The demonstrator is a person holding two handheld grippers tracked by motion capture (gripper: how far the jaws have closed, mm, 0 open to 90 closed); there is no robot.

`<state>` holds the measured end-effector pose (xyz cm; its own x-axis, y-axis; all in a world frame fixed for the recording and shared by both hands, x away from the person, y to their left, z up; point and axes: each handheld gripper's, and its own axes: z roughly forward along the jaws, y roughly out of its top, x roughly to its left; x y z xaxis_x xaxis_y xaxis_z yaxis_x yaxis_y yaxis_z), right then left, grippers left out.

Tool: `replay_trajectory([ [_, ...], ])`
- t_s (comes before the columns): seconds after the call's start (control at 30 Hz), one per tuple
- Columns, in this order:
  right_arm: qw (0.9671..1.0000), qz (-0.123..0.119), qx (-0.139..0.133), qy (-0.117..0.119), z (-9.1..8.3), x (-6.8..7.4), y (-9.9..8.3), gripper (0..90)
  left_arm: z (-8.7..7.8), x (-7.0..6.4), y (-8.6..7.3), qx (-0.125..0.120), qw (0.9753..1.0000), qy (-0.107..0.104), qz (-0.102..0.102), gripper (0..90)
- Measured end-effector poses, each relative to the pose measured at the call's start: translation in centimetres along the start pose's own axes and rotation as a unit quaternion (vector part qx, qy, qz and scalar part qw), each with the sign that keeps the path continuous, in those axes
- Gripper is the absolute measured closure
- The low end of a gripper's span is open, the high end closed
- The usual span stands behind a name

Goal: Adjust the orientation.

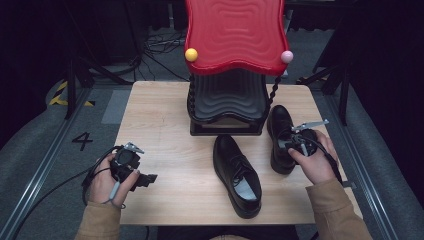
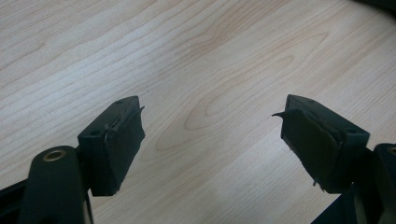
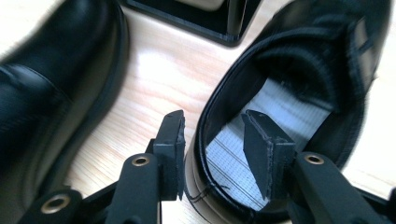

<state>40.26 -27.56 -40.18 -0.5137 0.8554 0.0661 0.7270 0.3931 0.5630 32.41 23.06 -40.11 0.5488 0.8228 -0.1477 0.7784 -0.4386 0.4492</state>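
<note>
Now I straddle heel rim of right shoe [image 3: 299, 70] with right gripper [image 3: 215, 140], jaws part open, not clamped; left gripper [image 2: 210, 140] wide, idle over table [image 2: 187, 56]. Next, I judge: squeeze, lift toward rack [image 1: 227, 107].

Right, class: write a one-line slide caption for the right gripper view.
Right claw straddles the heel rim of a black leather shoe, one jaw inside, one outside.

Two shoes before the rack, your grippers at either side.

On the table [image 1: 160, 115] the rack [image 1: 227, 107] stands at the back centre. One shoe [image 1: 237, 175] lies in front of it, the other shoe [image 1: 281, 137] just to its right. Your right gripper [image 3: 212, 140] straddles that shoe's heel wall, one jaw inside, one outside. Your left gripper [image 1: 131, 162] sits well apart at the left edge, over bare tabletop.
</note>
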Motion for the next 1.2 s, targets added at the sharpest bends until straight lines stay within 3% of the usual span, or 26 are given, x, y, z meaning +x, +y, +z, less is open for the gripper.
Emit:
replay_trajectory([
  [0.17, 0.9994, -0.003, 0.035, 0.004, 1.6, 0.0, -0.2, 61.6, -0.2, 0.1, -0.2, -0.003, 1.0, 0.002, -0.003, 21.5],
  [0.27, 0.9985, -0.001, 0.051, 0.02, 2.3, 0.0, -0.3, 69.6, -0.2, 0.1, -0.3, -0.002, 1.0, 0.002, -0.003, 21.5],
  [0.43, 0.9976, 0.004, 0.056, 0.04, 2.3, 0.1, -0.2, 81.1, -0.2, 0.0, -0.3, -0.002, 1.0, 0.001, -0.004, 21.5],
  [0.67, 0.9978, -0.006, 0.052, 0.041, 2.1, 0.0, -0.2, 81.9, -0.2, 0.1, -0.2, -0.004, 1.0, 0.001, -0.003, 21.4],
  [0.87, 0.9975, -0.019, 0.052, 0.044, 1.0, 0.5, -0.2, 80.9, -0.2, 0.2, 0.1, -0.007, 1.0, -0.003, -0.001, 21.5],
  [1.2, 0.995, -0.06, 0.045, 0.067, -3.0, 2.0, -0.9, 80.0, 0.5, 0.2, 1.8, -0.007, 0.9998, -0.013, 0.016, 21.4],
])
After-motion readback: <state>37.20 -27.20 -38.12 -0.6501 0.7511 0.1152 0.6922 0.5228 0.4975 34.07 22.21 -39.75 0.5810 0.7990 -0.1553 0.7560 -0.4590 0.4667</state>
